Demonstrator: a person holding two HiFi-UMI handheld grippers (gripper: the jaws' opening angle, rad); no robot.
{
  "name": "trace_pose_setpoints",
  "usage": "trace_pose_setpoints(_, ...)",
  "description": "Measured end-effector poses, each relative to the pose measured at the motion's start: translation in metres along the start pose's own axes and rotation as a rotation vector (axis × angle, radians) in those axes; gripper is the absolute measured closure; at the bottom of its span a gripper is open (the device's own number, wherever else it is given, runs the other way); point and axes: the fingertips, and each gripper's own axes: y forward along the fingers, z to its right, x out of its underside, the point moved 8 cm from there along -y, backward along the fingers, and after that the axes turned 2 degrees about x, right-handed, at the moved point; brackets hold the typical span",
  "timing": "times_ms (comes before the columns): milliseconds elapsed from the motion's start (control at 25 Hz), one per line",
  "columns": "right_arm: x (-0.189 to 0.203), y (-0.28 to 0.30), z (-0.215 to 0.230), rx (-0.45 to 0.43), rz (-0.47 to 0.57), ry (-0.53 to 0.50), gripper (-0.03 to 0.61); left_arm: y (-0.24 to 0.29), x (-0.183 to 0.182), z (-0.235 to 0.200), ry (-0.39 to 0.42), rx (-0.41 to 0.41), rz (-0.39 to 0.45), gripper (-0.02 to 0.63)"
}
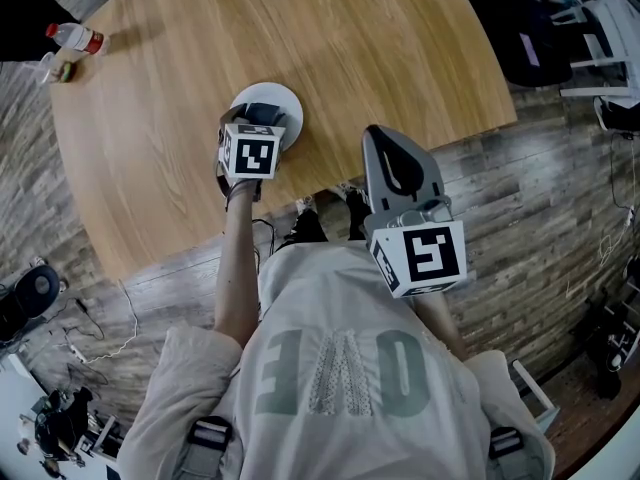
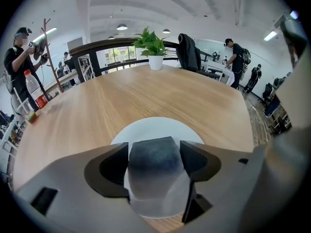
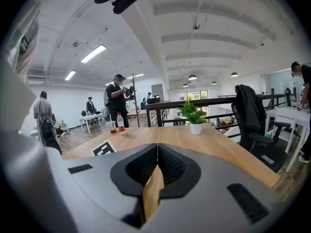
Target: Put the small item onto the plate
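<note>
Left gripper (image 2: 154,152) clamps block (image 2: 154,166) over plate (image 2: 156,126), lower centre; right gripper (image 3: 156,155) closed, empty; released high, block could bounce off

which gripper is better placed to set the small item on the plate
Left. The left gripper is shut on the dark small item over the white plate. The right gripper is shut, empty, and back near the table edge.
</note>
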Motion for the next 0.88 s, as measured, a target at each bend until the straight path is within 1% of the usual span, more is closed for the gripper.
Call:
trace_pose_setpoints(120,-0.002,0.001,-0.002,-0.008,0.004,-0.005,0.561,-0.002,-0.002,0.002,0.029,-0.01,0.003,0.285)
trace_pose_setpoints(200,-0.003,0.003,-0.003,-0.01,0.002,-0.003,0.561,-0.004,-0.004,0.003,0.032,-0.005,0.012,0.285)
trace_pose_setpoints(440,-0.007,0.008,-0.006,-0.038,0.013,-0.02,0.561,-0.016,-0.019,0.0,-0.012,-0.008,0.084,0.285)
trace_pose_setpoints(600,-0.01,0.011,-0.006,-0.047,0.013,-0.028,0.561,-0.029,-0.032,-0.002,-0.069,0.004,0.136,0.287)
trace_pose_setpoints(720,-0.015,0.014,-0.007,-0.053,0.032,-0.035,0.561,-0.042,-0.041,-0.006,-0.083,-0.006,0.179,0.287)
trace_pose_setpoints(800,-0.019,0.016,-0.007,-0.056,0.047,-0.04,0.561,-0.052,-0.049,-0.008,-0.099,0.007,0.221,0.287)
trace_pose_setpoints(880,-0.024,0.019,-0.006,-0.065,0.061,-0.052,0.561,-0.065,-0.057,-0.011,-0.125,0.017,0.287,0.29)
